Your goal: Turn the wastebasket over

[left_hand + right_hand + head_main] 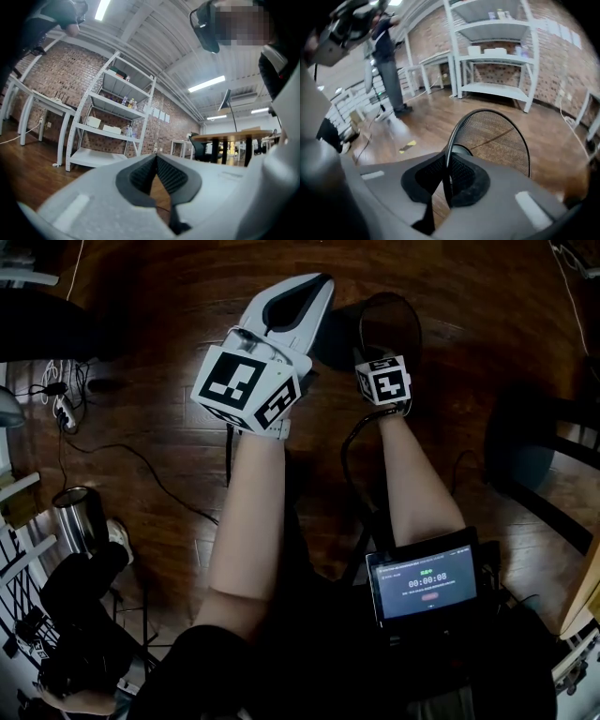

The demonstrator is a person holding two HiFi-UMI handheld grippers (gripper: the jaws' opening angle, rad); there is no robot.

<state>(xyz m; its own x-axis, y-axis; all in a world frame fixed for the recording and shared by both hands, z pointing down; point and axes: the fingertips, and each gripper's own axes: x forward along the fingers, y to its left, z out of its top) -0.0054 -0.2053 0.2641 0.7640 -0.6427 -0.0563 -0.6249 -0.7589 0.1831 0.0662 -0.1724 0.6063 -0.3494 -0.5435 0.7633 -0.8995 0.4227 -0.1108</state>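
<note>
1. Wastebasket (392,320) of black mesh is at the far right, above the wooden floor (159,418), just right of the left claw (309,287).
2. In the right gripper view its open mouth (497,140) faces the camera, and its thin dark rim runs between the jaws.
3. The right claw (447,180) is clamped on that rim.
4. The left claw (156,161) is closed, tips meeting with nothing between them.
5. A lit screen (424,585) sits near the person's right arm.
</note>
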